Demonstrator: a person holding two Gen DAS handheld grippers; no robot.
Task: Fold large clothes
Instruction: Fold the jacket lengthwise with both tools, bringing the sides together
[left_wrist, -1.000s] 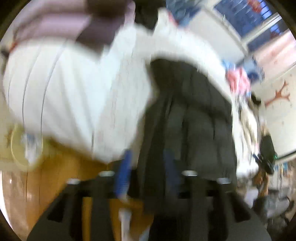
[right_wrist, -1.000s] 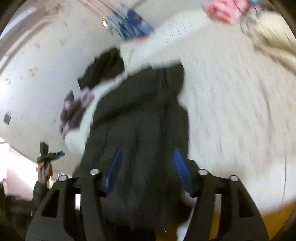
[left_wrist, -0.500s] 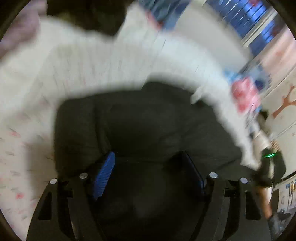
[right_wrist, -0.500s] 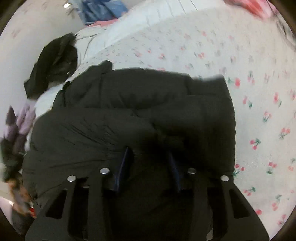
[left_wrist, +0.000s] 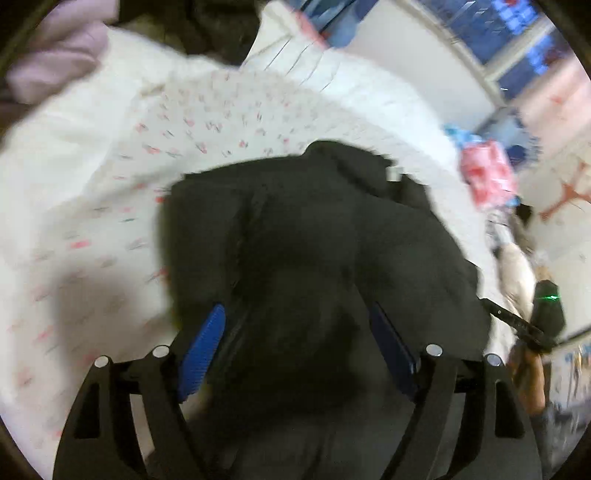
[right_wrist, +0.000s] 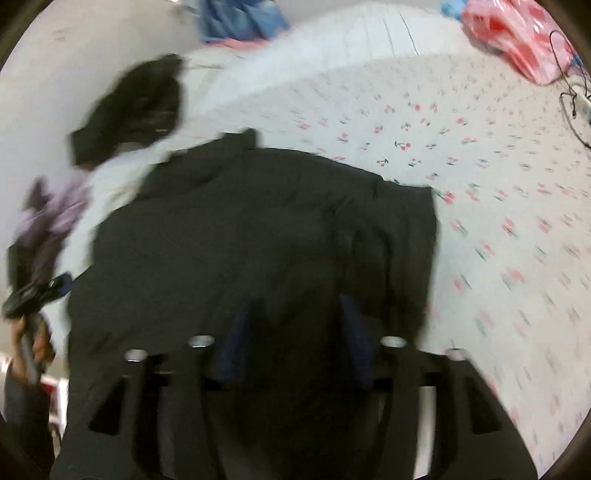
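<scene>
A black padded jacket (left_wrist: 332, 221) lies bunched on the cherry-print bed sheet (left_wrist: 110, 240). My left gripper (left_wrist: 295, 308) hangs over its near part, jaws opening, with dark fabric lying between the blue pads (left_wrist: 203, 347); the left pad's face shows bare. In the right wrist view the same jacket (right_wrist: 258, 221) spreads over the sheet (right_wrist: 498, 166). My right gripper (right_wrist: 298, 301) sits low on the jacket's near edge, jaws opening, with fabric between them but not pinched. Each view shows the other gripper in a hand at the jacket's far side (left_wrist: 543, 314) (right_wrist: 33, 291).
Another black garment (right_wrist: 140, 107) and a purple one (right_wrist: 48, 214) lie at the bed's far left. A pink plastic bag (right_wrist: 517, 40) and a dark cable (right_wrist: 569, 96) sit at the far right. White bedding (right_wrist: 332, 48) is heaped along the back.
Both grippers carried the hanging jacket over the bed and came down; it now lies on the sheet. The right jaws narrowed on the fabric, then spread. The left jaws widened.
</scene>
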